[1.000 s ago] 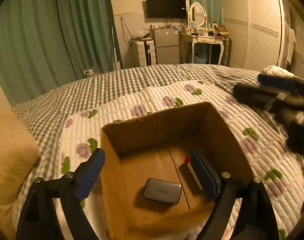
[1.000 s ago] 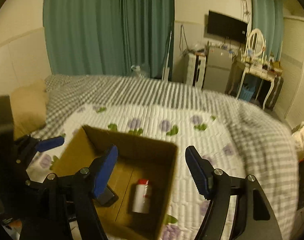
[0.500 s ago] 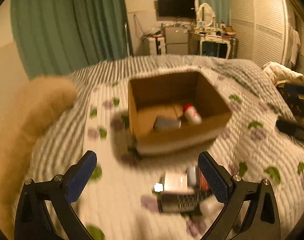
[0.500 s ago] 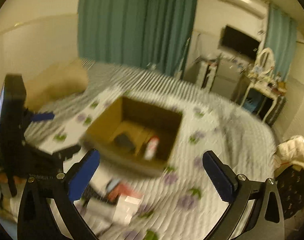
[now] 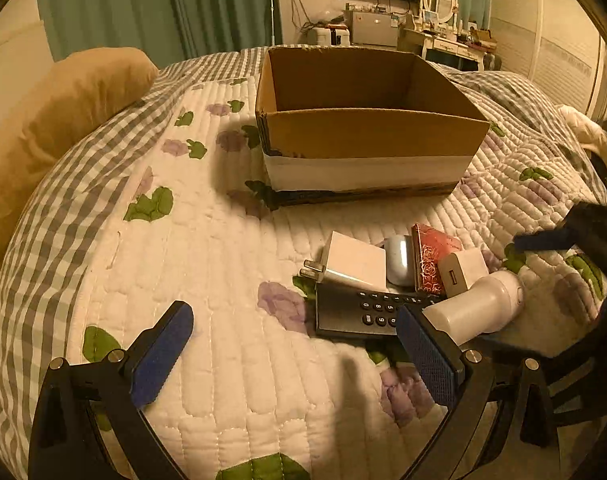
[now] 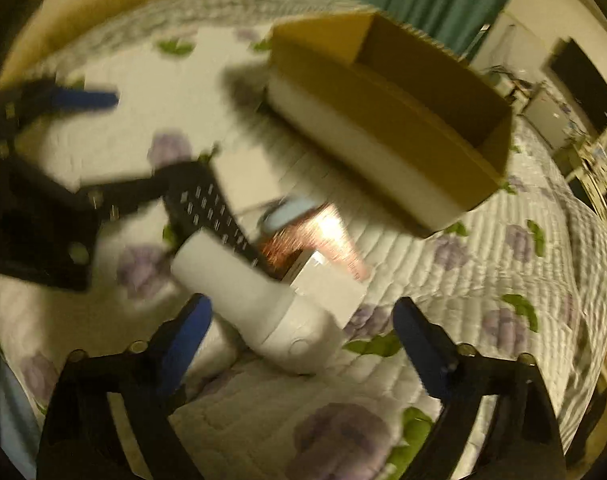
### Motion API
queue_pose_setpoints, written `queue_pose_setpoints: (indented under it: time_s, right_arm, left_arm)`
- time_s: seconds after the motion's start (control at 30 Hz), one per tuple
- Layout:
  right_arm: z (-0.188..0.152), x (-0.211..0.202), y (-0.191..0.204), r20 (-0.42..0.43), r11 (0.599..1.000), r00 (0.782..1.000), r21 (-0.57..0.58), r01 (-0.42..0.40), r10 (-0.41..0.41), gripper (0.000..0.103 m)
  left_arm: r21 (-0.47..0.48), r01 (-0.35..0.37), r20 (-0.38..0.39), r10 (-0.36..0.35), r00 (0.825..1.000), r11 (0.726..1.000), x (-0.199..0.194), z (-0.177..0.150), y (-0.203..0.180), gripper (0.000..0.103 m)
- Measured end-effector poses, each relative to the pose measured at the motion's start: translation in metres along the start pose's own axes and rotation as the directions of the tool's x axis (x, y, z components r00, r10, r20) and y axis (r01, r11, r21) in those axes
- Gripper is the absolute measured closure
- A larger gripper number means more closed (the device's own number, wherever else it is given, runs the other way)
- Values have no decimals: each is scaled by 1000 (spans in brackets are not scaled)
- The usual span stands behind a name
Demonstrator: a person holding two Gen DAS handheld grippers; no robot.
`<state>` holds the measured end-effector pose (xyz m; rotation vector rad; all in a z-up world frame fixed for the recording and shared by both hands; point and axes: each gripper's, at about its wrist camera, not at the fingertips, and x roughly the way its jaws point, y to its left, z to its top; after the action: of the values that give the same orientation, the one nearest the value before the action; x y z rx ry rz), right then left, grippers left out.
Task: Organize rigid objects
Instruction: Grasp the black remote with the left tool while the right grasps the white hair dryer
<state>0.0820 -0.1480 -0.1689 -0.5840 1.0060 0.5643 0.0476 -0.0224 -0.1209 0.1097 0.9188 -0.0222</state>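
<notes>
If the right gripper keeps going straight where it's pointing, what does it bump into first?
Probably the white bottle, lying between the open right gripper's fingers. The picture is blurred, so depth is uncertain; the quilt lies just beneath.

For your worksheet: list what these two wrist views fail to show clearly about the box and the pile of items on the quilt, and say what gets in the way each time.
- Cardboard box floor: left wrist view, hidden by its near wall.
- Phone keypad: partly covered by the white charger and the white bottle.
- Pale blue item: wedged between the charger and the red patterned box; kind unclear.
- Right wrist view: motion blur smears the pile.
- Right gripper: jaws have just been closing, straddling the bottle; contact unclear.
</notes>
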Motion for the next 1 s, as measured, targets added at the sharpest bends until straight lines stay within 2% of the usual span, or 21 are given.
queue_pose_setpoints:
  time_s: [0.07, 0.17, 0.27, 0.4, 0.57, 0.67, 0.87, 0.93, 1.0]
  right_arm:
    - [0, 8, 1, -40, 1000, 999, -16, -18, 17, 36]
    - [-1, 14, 3, -61, 1000, 998, -26, -14, 12, 41]
    - [-1, 10, 1, -35, 1000, 999, -17, 1, -1, 47]
    - [-1, -12, -14, 43, 998, 999, 66, 19, -22, 48]
    - [-2, -31, -30, 91, 991, 994, 126, 45, -56, 49]
    - [-1, -38, -34, 112, 989, 990, 133, 67, -83, 49]
    - [-4, -44, -43, 138, 985, 983, 141, 101, -120, 49]
    - [-5, -48, -45, 147, 984, 981, 147, 104, -125, 49]
    - [-7, -51, -48, 153, 983, 981, 159, 96, -121, 49]
  left_arm:
    - [6, -8, -9, 8, 1000, 1000, 3, -1, 1, 0]
    - [16, -12, -15, 13, 1000, 1000, 7, 1, 0, 0]
    - [37, -16, -24, 17, 1000, 999, 10, 2, -2, 0]
    - [62, -33, -51, 37, 998, 998, 13, -1, -12, 0]
    - [62, 41, -102, -34, 994, 997, 15, -8, -29, 0]
    - [56, 59, -119, -52, 992, 997, 19, -10, -36, 0]
    - [-54, 121, -190, -129, 973, 991, 31, -5, -40, 0]
    - [-106, 176, -209, -195, 958, 979, 36, -1, -41, 1]
    - [-150, 188, -206, -217, 954, 971, 42, 3, -40, 2]
